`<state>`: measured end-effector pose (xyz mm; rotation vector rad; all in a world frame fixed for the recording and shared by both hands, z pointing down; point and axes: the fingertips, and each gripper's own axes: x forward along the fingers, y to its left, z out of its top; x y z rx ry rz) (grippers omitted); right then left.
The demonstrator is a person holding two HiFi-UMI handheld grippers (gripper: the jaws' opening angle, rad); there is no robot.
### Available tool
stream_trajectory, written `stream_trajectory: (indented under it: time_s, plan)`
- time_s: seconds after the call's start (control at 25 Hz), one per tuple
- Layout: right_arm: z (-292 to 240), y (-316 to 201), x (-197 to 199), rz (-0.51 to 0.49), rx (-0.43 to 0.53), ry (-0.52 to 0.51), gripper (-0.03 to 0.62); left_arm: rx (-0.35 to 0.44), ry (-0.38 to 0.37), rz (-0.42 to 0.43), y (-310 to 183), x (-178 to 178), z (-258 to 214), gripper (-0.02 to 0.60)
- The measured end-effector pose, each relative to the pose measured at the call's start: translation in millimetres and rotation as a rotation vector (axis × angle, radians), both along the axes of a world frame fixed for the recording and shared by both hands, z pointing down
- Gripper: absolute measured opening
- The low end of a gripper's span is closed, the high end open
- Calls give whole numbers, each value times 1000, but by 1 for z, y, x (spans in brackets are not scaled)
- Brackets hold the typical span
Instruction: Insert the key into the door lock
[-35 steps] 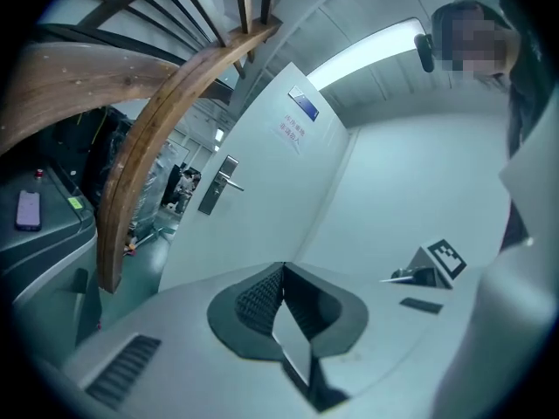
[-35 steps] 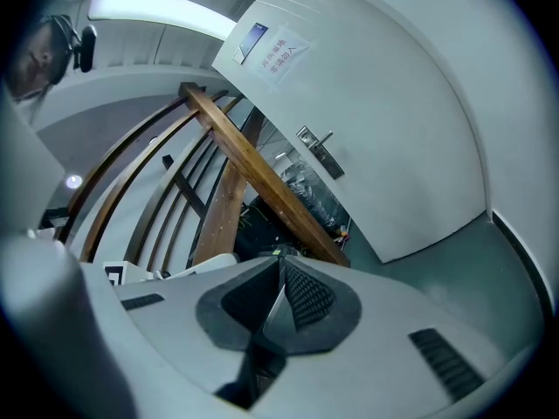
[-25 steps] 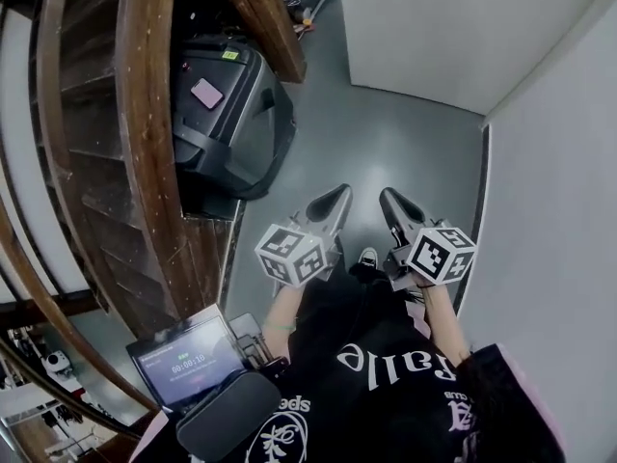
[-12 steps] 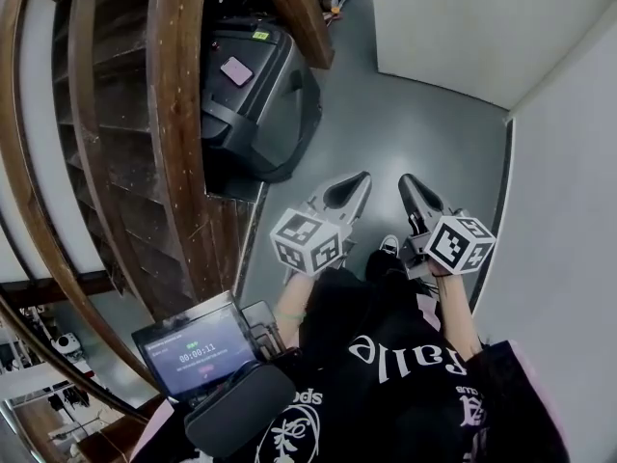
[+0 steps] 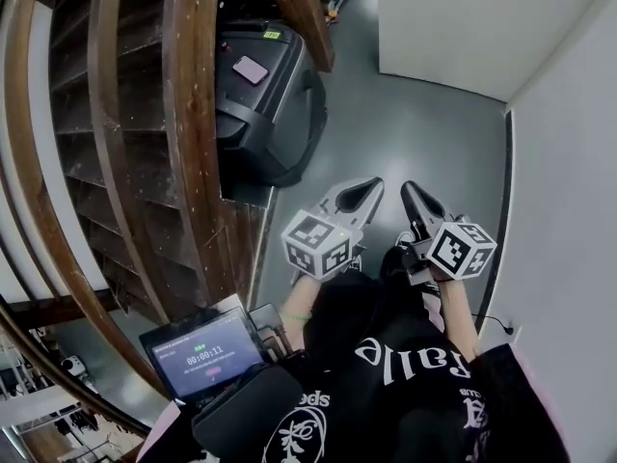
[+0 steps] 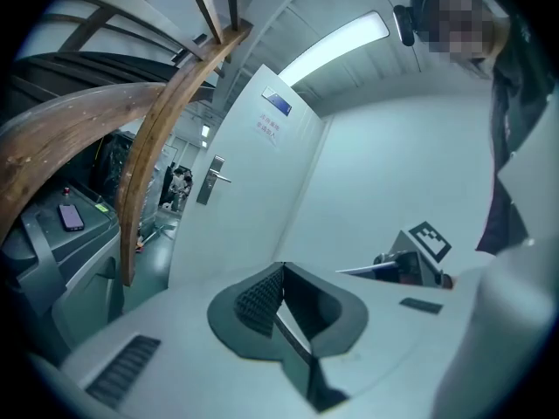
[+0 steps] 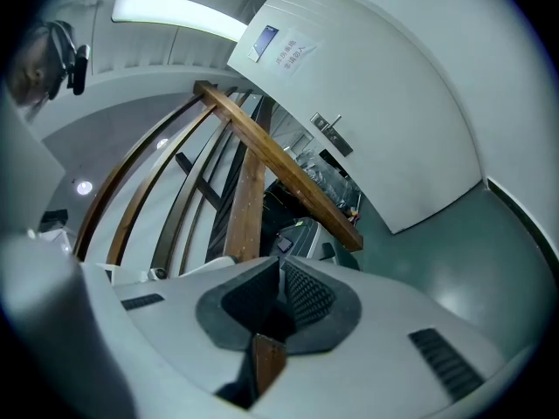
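Observation:
A white door with a metal lever handle and lock plate stands ahead at the end of the grey floor; the right gripper view also shows this handle. My left gripper and right gripper are held side by side at waist height, well short of the door. The left gripper has its ribbed pads pressed together, with nothing visible between them. The right gripper is likewise shut. I cannot make out a key in any view.
A curved wooden stair railing runs along the left. A black case with a pink phone on it lies beside the railing. An open laptop sits at lower left. A white wall bounds the right.
Both grippers have drifted a little up and right in the head view and stay shut. The railing and black case have shifted rightward as the head camera moved.

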<state>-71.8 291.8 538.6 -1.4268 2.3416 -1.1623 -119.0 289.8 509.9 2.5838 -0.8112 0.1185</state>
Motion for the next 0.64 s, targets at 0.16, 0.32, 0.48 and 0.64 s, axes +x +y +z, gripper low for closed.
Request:
stream_trajectory:
  time_s: [0.16,0.32,0.48,0.64]
  plan:
    - [-2,10,-23,26,-5,10,34,-3,15,39,8,-19,-1,6]
    - [0,18,-35,57,1,22,34,-2,35,60,10,-34,2,6]
    - [-1,23,-43,82,1,29,34,0,47,75,12,-45,1,6]
    - [-5,27,-43,107,-3,41,34,-7,70,88,14,-48,-2,6]
